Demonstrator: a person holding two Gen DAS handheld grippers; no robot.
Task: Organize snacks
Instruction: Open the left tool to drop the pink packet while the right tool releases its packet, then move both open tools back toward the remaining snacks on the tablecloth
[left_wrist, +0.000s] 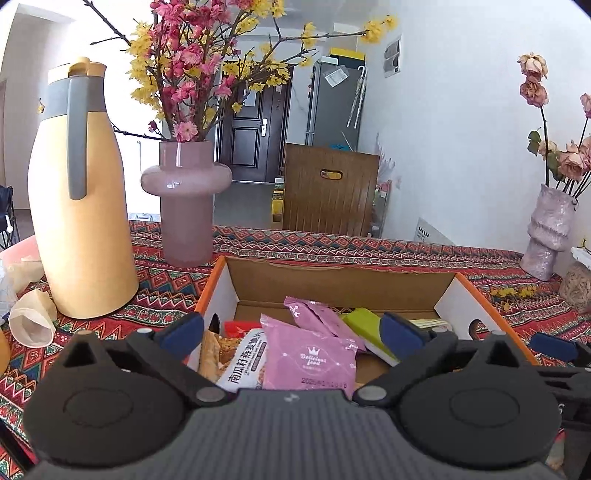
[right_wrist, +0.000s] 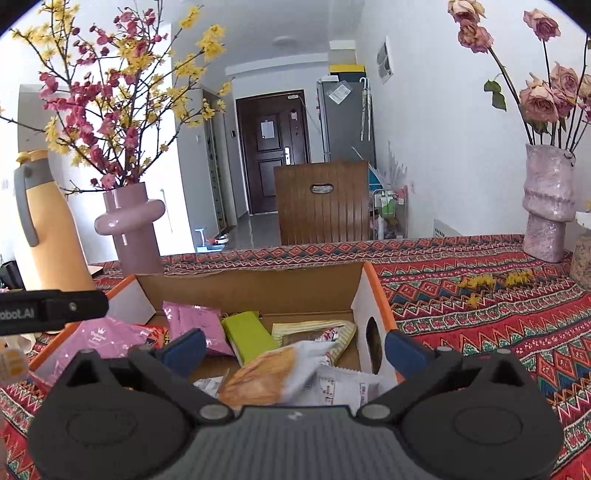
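Pink wrappers catch the eye first: a pink snack packet (left_wrist: 308, 360) with a crown printed on it lies on top of the pile inside the cardboard box (left_wrist: 332, 282), with a second pink packet (left_wrist: 317, 315) tilted just behind it. Beside them sits a white packet of crisps (left_wrist: 240, 365) with Chinese lettering, and to the right a lime-green packet (left_wrist: 365, 326) leans against the heap. Over in the right wrist view, a white-and-orange bread packet (right_wrist: 269, 373) lies at the near end of the box, touching a crumpled white wrapper (right_wrist: 343, 387), and a striped cream packet (right_wrist: 314, 328) rests near the box's right wall.

The left gripper (left_wrist: 293, 332) hangs over the near edge of the box, jaws spread wide, nothing pressed between the blue pads. The right gripper (right_wrist: 293, 349) is the same story: jaws wide apart above the bread packet, gripping nothing.

The box has an orange rim and stands on the tabletop (right_wrist: 480, 325), which is covered in a red patterned cloth. To the left stand a yellow thermos jug (left_wrist: 81, 206) and a pink vase (left_wrist: 186, 199) of pink and yellow blossoms. At the far right, a rough pale vase (right_wrist: 548, 206) holds faded roses, with yellow petals (right_wrist: 491, 282) scattered on the cloth nearby. A wooden chair back (right_wrist: 321, 201) rises behind the tabletop.
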